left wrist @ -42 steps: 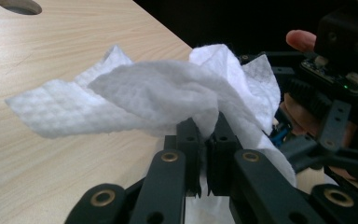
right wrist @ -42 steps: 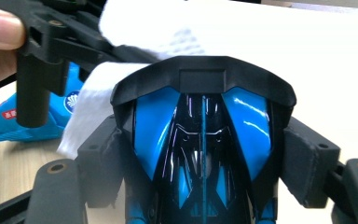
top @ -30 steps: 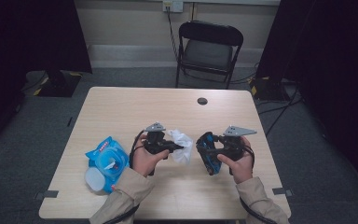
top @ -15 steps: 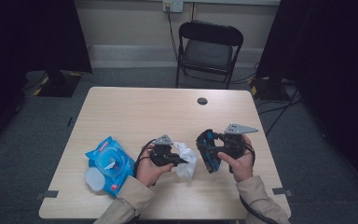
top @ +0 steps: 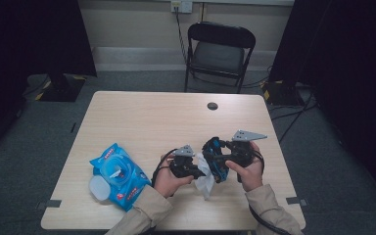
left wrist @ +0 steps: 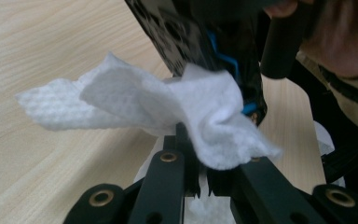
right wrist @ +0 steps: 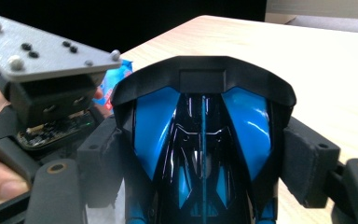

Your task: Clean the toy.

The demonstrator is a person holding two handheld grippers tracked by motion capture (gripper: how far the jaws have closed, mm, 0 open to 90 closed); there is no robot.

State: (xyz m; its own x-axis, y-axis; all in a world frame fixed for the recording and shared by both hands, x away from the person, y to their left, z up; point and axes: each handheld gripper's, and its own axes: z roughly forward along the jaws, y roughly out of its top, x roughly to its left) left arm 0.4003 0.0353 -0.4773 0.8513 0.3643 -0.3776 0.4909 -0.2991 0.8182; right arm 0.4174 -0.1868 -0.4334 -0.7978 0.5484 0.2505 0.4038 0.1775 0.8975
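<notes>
While the right claw (right wrist: pixel 200 154) clamps the blue-and-black toy car (right wrist: pixel 203 140) across its body, with 1 pad on each flank, the left claw (left wrist: pixel 203 175) is clenched on a crumpled white wipe (left wrist: pixel 168 105) and holds it against the car. In the high view both claws meet above the near half of the table (top: pixel 147 117), the left claw (top: pixel 196 171) pointing toward the right claw (top: pixel 214 159), with the wipe (top: pixel 205 182) hanging between them and the car (top: pixel 214 155) raised off the surface. This grip appears chosen to steady the car so that 1 face is exposed for wiping. The wide stance of the right jaws matches the car's width, not a release. A blue wipes pack (top: pixel 117 174) lies on the table to the person's left, well apart from the work, probably as the supply for fresh wipes.
</notes>
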